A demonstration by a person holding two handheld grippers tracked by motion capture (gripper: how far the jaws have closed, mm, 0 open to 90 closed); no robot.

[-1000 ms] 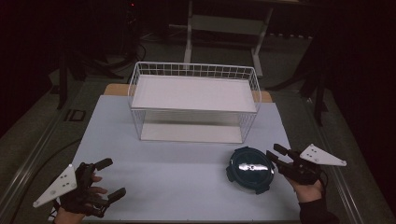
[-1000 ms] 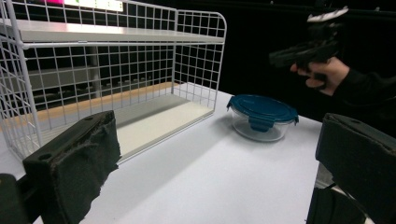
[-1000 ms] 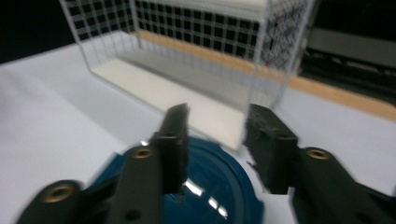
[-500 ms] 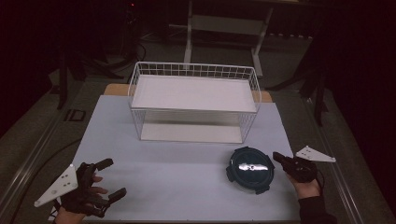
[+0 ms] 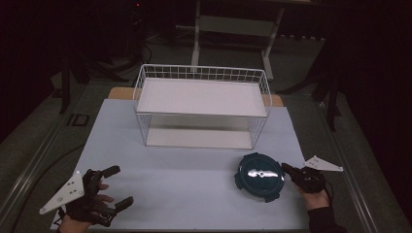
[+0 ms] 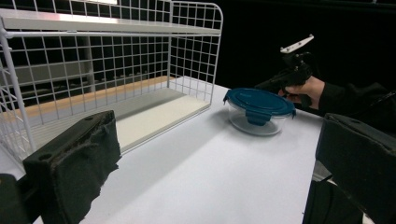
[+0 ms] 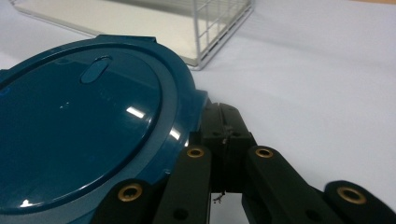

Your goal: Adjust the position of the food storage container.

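Observation:
A round clear container with a dark blue clip lid (image 5: 260, 175) (image 6: 259, 100) (image 7: 84, 135) stands on the white table at the front right. My right gripper (image 5: 286, 169) (image 6: 262, 86) (image 7: 224, 122) is shut, its jaws pressed together with nothing seen between them. Its tips rest against the lid's right-hand edge tab. At the front left, my left gripper (image 5: 121, 185) (image 6: 217, 126) is held open just above the table, holding nothing, and it faces the container from well away.
A white wire basket shelf (image 5: 201, 114) (image 6: 196, 32) (image 7: 224, 28) with a solid top and bottom board stands across the back middle of the table (image 5: 184, 179). Dark floor and table legs lie beyond the table's edges.
My right gripper has gone from open to shut and edged left up to the lid's rim. The left gripper has barely moved.

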